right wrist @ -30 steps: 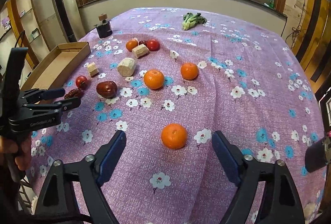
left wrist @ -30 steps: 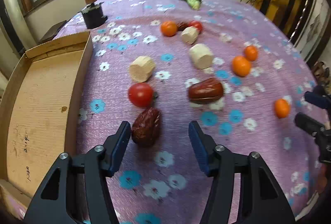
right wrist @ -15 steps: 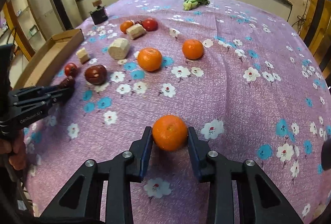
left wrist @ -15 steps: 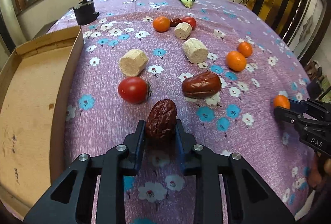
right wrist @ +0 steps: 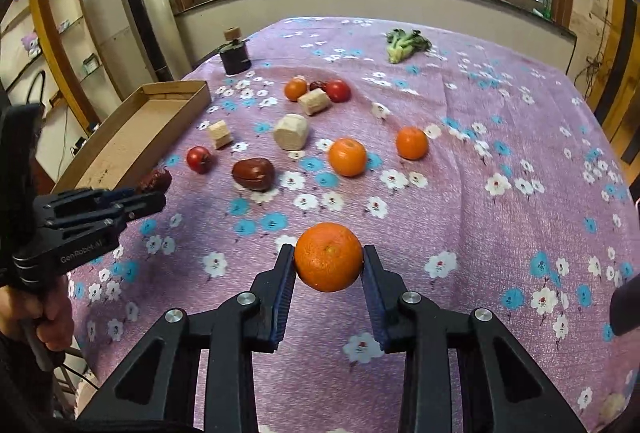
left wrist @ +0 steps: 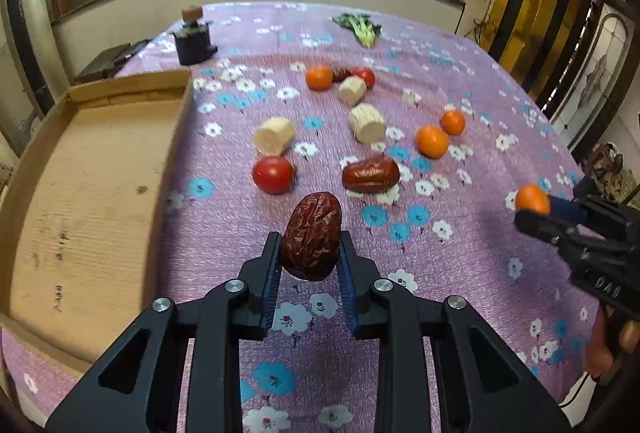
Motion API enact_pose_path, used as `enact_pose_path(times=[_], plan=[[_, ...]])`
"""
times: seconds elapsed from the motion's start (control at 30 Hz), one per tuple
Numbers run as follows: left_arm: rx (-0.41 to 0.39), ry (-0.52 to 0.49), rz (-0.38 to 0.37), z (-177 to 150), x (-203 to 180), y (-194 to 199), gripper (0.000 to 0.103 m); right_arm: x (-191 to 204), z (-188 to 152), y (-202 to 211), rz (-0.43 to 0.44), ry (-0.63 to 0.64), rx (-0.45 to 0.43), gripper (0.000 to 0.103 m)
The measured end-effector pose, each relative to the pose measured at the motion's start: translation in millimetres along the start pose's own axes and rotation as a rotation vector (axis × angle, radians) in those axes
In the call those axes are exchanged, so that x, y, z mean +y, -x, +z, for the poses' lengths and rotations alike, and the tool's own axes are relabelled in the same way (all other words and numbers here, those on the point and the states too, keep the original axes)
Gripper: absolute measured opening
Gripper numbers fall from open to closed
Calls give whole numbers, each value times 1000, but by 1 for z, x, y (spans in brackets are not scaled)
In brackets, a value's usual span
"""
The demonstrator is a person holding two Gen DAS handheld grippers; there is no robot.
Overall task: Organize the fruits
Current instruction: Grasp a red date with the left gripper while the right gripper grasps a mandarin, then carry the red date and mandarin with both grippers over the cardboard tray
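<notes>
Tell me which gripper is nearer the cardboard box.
Left. The left gripper, holding a date, is right beside the cardboard box; the right gripper, holding an orange, is farther across the table.

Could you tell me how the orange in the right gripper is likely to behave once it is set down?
The orange is round, so it will probably roll on the flat tablecloth. It keeps its shape between the right gripper's pads, so it seems firm.
</notes>
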State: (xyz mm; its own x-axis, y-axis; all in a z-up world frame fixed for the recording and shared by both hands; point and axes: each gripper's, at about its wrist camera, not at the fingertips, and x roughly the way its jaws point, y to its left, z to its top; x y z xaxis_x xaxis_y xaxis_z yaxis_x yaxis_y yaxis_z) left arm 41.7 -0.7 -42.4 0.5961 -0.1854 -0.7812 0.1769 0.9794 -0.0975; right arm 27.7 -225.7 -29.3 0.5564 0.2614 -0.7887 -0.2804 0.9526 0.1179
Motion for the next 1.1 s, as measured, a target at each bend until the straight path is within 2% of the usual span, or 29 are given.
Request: enact_pose_path(times=[0.27,0.4,1.1], plan=[[-65,39,49,4,22,31,24,35,8,14,-128,70,-49,34],[-83,57,80,3,35,41,24,49,14,20,-162,94,-80,33],[-111,137,147,-1,85,58,24,92,30,24,-135,161,-110,33]])
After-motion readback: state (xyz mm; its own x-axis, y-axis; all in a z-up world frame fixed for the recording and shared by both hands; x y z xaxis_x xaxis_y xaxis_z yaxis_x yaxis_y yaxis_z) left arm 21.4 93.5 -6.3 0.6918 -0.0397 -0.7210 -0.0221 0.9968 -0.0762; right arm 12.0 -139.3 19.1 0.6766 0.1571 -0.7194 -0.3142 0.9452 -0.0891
